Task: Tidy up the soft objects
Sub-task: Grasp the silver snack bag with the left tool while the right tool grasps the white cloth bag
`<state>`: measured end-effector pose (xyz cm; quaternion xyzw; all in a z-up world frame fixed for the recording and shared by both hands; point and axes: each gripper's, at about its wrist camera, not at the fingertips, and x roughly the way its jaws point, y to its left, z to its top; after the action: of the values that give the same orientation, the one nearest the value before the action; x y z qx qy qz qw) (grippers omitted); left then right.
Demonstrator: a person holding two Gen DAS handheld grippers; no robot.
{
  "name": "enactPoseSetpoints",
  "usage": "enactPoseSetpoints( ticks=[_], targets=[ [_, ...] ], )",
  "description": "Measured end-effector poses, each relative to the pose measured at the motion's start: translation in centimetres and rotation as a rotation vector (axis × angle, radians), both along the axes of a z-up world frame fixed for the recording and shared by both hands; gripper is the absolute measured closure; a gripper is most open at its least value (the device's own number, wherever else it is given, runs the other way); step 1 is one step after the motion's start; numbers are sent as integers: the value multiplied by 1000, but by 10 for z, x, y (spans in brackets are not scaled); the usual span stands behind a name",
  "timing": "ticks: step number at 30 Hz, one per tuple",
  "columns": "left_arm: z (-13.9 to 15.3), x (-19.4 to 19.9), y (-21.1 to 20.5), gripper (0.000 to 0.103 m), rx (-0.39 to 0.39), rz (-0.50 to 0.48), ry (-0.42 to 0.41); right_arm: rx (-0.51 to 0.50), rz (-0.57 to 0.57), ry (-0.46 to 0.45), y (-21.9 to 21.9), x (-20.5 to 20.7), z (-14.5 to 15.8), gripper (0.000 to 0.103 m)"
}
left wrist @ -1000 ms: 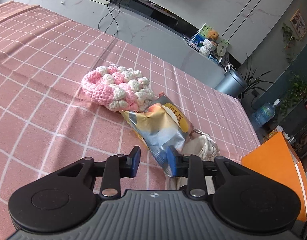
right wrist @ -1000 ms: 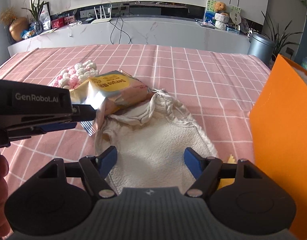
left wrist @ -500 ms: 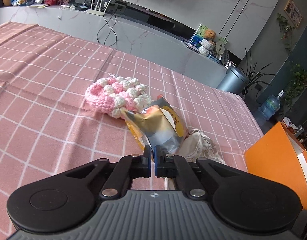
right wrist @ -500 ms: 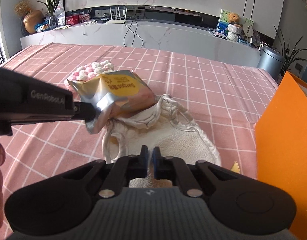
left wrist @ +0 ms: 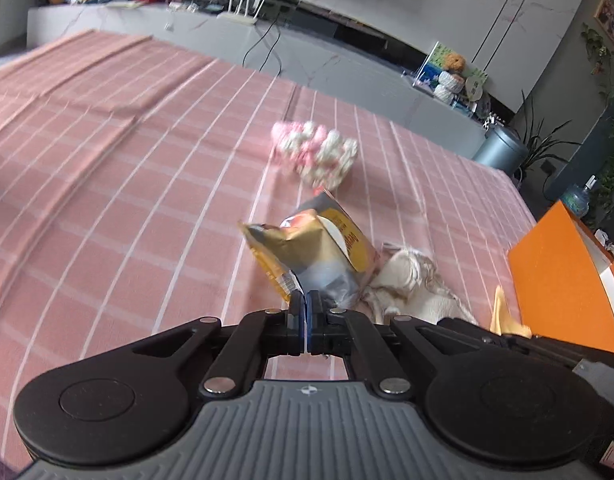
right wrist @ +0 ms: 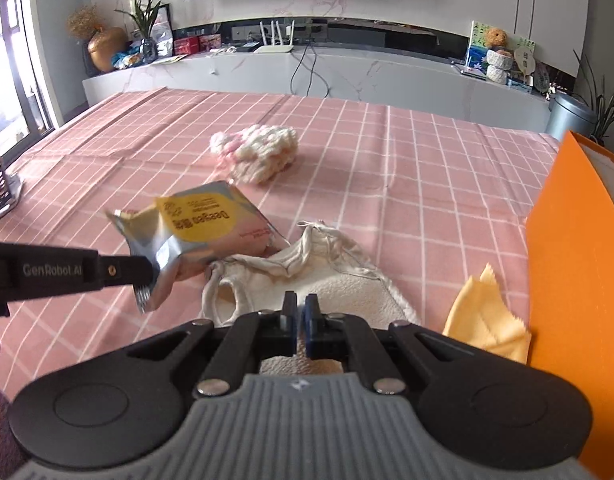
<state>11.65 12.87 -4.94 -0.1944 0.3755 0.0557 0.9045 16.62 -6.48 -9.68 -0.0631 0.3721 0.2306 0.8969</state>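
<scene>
My left gripper (left wrist: 306,300) is shut on the corner of a silver and yellow snack bag (left wrist: 319,252) and holds it lifted above the pink checked tablecloth; the bag also shows in the right wrist view (right wrist: 195,232). My right gripper (right wrist: 300,306) is shut on the near edge of a cream fleece garment (right wrist: 307,276), which lies crumpled under it (left wrist: 411,280). A pink and white crocheted piece (right wrist: 259,152) lies further back on the cloth (left wrist: 315,152).
An orange box (right wrist: 579,260) stands at the right edge of the table, also in the left wrist view (left wrist: 555,272). A yellow cloth (right wrist: 483,320) lies against it. A marble counter with a router and cables runs behind the table.
Both grippers closed from open: the left on the snack bag, the right on the cream garment. The left then lifted the bag up and away from the crocheted piece.
</scene>
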Motion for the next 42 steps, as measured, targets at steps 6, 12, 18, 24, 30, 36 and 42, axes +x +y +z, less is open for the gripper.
enactPoseSetpoints(
  ticks=[6, 12, 18, 24, 30, 36, 42],
  targets=[
    [-9, -42, -8, 103, -53, -6, 73, -52, -1, -15, -13, -33, 1, 103],
    [-11, -66, -34, 102, -58, -91, 103, -77, -18, 3, -29, -54, -5, 103],
    [-14, -75, -43, 93, -54, -124, 136, -73, 20, 1, -27, -67, -4, 103],
    [-5, -84, -49, 79, 4, -142, 133, -56, 4, -13, -35, -67, 1, 100],
    [14, -89, -66, 66, 75, -219, 35, -41, -40, -13, -44, -62, 1, 86],
    [19, -72, -47, 46, 110, -165, -17, -40, -59, -36, -45, -54, 2, 57],
    [14, -49, -18, 36, 138, -197, -4, -27, -40, 8, -43, -48, -8, 27]
  ],
)
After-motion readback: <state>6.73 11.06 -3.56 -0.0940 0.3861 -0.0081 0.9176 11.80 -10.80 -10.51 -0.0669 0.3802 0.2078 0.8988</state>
